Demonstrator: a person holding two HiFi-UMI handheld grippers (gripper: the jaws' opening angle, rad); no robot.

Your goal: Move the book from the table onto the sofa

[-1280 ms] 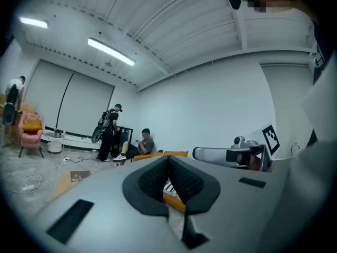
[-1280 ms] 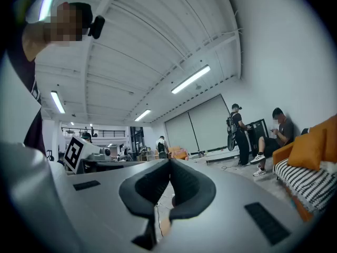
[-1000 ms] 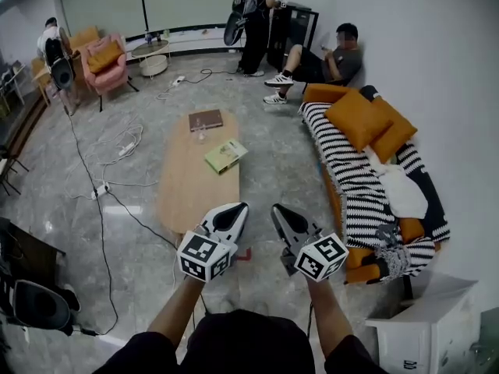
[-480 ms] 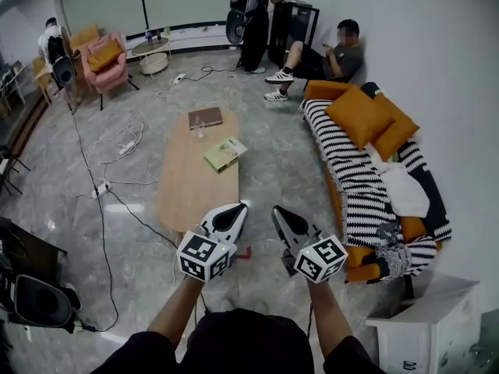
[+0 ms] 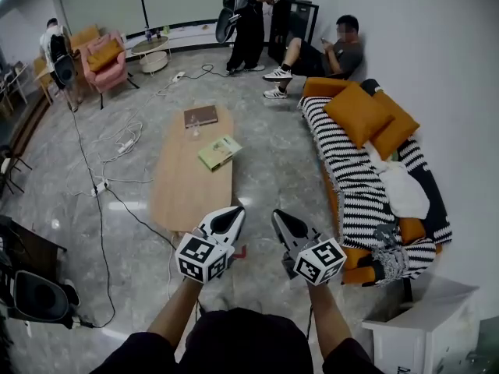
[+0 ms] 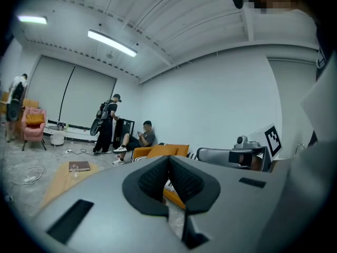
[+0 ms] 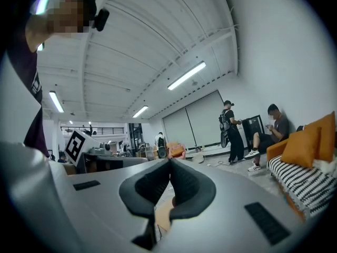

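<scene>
A green book (image 5: 218,152) lies on the long wooden table (image 5: 187,189), near its right edge. A brown book (image 5: 201,116) lies at the table's far end, with a small glass (image 5: 192,133) beside it; the brown book (image 6: 79,166) also shows in the left gripper view. The striped sofa (image 5: 352,185) with orange cushions (image 5: 363,117) stands to the right. My left gripper (image 5: 231,215) and right gripper (image 5: 281,218) are side by side in the air, short of the table's near end. Both are shut and hold nothing, their pads pressed together.
A person (image 5: 331,53) sits on the floor beyond the sofa and another (image 5: 248,14) stands near a dark cabinet. Cables (image 5: 117,150) trail over the floor left of the table. A pink armchair (image 5: 105,59) stands far left, a white cabinet (image 5: 425,329) near right.
Both grippers have moved a little forward and down toward the table's near end. The standing person has shifted left. Both jaws have stayed shut.
</scene>
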